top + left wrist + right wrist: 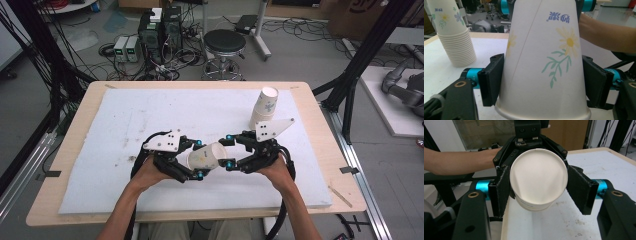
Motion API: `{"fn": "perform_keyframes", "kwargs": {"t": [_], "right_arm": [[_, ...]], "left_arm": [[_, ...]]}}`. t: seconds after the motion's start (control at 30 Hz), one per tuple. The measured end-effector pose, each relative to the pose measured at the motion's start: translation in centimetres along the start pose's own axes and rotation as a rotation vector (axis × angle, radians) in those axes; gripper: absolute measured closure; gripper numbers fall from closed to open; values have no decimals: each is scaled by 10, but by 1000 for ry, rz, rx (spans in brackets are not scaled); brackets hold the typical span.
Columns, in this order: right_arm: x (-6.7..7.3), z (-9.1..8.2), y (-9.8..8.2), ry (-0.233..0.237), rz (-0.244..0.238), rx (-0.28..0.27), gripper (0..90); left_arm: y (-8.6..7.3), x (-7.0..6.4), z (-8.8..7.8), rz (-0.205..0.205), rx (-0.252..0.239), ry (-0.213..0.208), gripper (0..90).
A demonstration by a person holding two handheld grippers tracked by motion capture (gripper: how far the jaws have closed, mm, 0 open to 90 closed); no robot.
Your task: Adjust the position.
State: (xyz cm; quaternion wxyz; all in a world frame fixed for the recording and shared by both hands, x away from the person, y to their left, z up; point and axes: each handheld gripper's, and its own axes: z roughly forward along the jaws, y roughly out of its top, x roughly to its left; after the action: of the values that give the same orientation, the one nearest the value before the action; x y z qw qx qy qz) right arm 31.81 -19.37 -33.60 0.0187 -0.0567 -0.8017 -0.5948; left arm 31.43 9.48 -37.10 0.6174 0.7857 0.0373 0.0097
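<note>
Paper cup (205, 157) between left gripper (196, 159) and right gripper (229, 151)

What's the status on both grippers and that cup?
Left gripper and right gripper both clamped on the paper cup, held sideways above the white mat. Cup stack stands clear, far right.

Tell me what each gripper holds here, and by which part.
Both hold one paper cup. The left gripper clamps its side wall near the rim; the right gripper grips the narrower base end, across its sides.
</note>
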Motion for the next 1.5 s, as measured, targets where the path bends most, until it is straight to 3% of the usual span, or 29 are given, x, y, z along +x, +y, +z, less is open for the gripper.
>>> {"fn": "perform_keyframes", "kwargs": {"t": [0.33,0.37,0.4,0.43,0.87,0.93,0.97,1.0,1.1,1.17,1.2,1.23,1.3,1.33,1.37,1.43,1.47,1.5], "right_arm": [[0,1,-1,-7,-2,10,379],[0,1,-2,-9,-3,14,362],[0,3,-2,-28,10,19,228],[0,3,-2,-30,18,22,209],[-1,4,-4,-41,51,50,167],[-1,5,-4,-43,47,58,160],[1,5,-3,-46,41,85,160],[1,5,-3,-46,41,85,160],[3,6,-1,-59,33,130,160],[3,7,1,-67,31,175,160],[4,10,4,-73,19,229,160],[4,10,4,-73,19,229,160],[4,14,9,-92,5,320,161],[4,14,9,-92,5,320,161],[3,19,12,-102,-7,383,161],[3,20,13,-107,-11,403,161],[2,24,16,-109,-26,469,161],[2,24,16,-109,-26,469,161]], "left_arm": [[0,0,-1,3,15,6,296],[0,0,-1,6,16,6,297],[0,0,-1,4,12,7,298],[0,0,-2,6,14,6,298],[0,1,-7,0,47,28,301],[3,1,-9,-1,73,39,303],[7,3,-12,2,115,40,303],[7,3,-12,2,115,40,303],[17,5,-15,20,199,38,303],[23,6,-16,30,242,33,303],[30,6,-17,37,296,26,303],[30,6,-17,37,296,26,303],[36,7,-16,55,367,22,303],[38,8,-15,57,402,18,303],[40,8,-13,65,436,19,303],[43,8,-10,69,483,15,303],[46,10,-9,75,531,7,303],[46,10,-9,75,531,7,303]]}}
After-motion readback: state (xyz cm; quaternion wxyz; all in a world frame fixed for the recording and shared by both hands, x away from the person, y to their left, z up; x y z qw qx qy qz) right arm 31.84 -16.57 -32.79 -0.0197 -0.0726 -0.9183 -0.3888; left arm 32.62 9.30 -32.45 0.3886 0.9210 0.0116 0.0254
